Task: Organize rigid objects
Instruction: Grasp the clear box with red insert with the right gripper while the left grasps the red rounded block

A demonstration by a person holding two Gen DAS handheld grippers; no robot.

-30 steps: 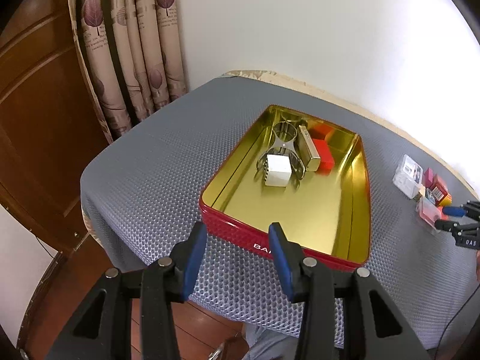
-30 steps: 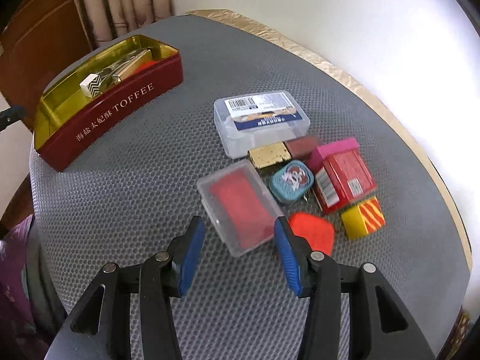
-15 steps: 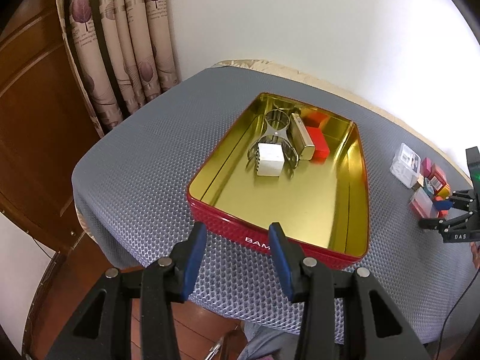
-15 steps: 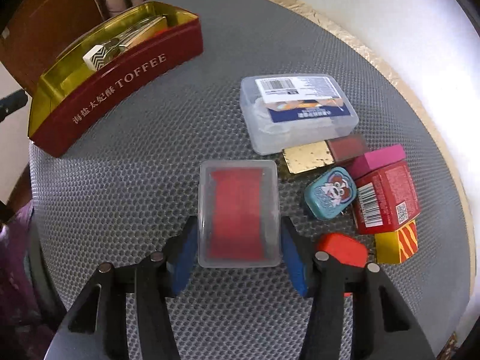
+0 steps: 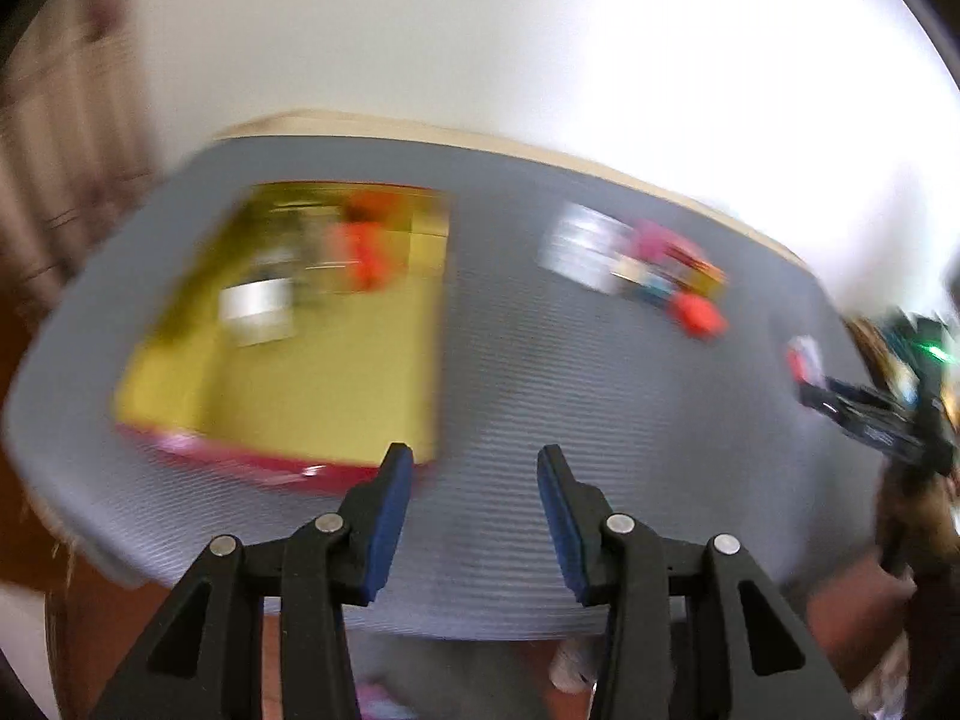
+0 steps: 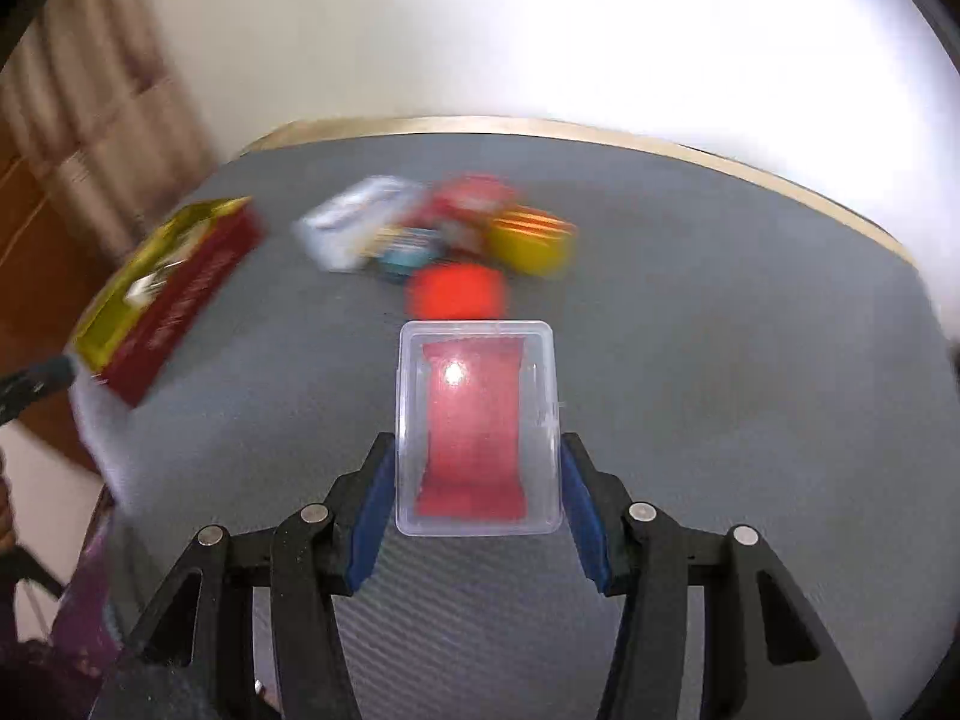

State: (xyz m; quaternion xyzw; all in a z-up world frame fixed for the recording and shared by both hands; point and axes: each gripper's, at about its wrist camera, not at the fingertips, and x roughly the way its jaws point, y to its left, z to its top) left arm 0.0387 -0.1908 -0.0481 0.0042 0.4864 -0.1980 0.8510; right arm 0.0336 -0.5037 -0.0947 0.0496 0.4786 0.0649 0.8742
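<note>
The clear plastic case (image 6: 479,427) with a red insert sits clamped between the right gripper (image 6: 478,501) pads, above the grey mat (image 6: 720,390); the left gripper (image 5: 474,501) is wide apart, holding nothing; the red toffee tin (image 5: 288,324) lies beyond, blurred.

No words can be read; the writing on the red tin (image 6: 174,306), at nine o'clock, is blurred.
</note>
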